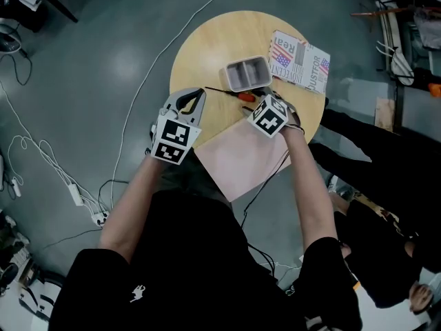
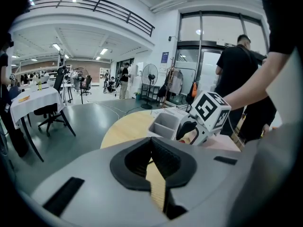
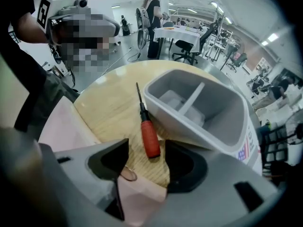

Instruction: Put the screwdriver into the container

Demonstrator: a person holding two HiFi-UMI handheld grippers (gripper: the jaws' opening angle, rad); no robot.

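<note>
The red-handled, black-shafted screwdriver (image 3: pixel 147 131) lies on the round wooden table (image 3: pixel 113 112), just beside the grey divided plastic container (image 3: pixel 189 124). The right gripper (image 3: pixel 146 150) hangs over its handle end with jaws spread; I think it should sink lower and pinch the middle of the handle squarely. The left gripper (image 2: pixel 152 145) is pressed together, empty.

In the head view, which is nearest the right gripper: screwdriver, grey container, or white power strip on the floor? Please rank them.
1. The screwdriver, at the tips of the right gripper.
2. The grey container, just beyond, on the table.
3. The white power strip, far left on the floor.
</note>
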